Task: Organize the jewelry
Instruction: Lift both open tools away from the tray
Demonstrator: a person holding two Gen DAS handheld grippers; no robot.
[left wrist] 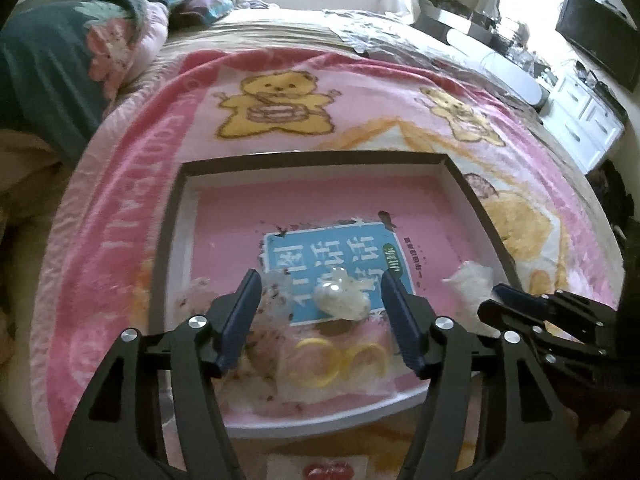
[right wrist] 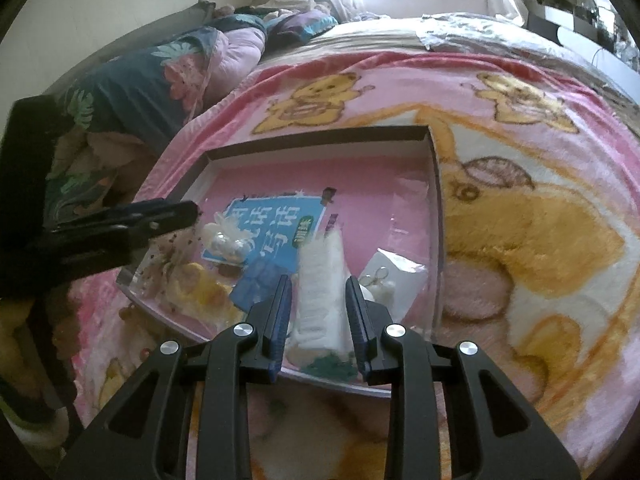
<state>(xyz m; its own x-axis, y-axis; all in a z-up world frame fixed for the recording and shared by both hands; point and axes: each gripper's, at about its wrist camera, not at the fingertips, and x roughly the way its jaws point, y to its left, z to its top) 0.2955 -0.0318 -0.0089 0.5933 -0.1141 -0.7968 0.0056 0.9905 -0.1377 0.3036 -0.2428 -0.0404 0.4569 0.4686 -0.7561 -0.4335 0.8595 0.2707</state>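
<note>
A shallow box (left wrist: 178,216) (right wrist: 434,184) lies on the bed with a pink book inside. On the book lie bagged jewelry pieces: a pearl piece (left wrist: 340,296) (right wrist: 224,242), yellow rings (left wrist: 340,358) (right wrist: 200,284), a beaded bag (left wrist: 272,304), a white fluffy bag (right wrist: 322,296) (left wrist: 470,280), and an earring card (right wrist: 386,280). My left gripper (left wrist: 320,310) is open, its fingers either side of the pearl piece. My right gripper (right wrist: 318,306) stands around the white fluffy bag, with small gaps beside the fingers; it looks open.
The box rests on a pink bear-print blanket (left wrist: 280,92) (right wrist: 540,220). A dark floral quilt (left wrist: 48,64) lies at the left. White drawers (left wrist: 588,120) stand at the far right. The left gripper's body (right wrist: 100,232) shows at the right wrist view's left.
</note>
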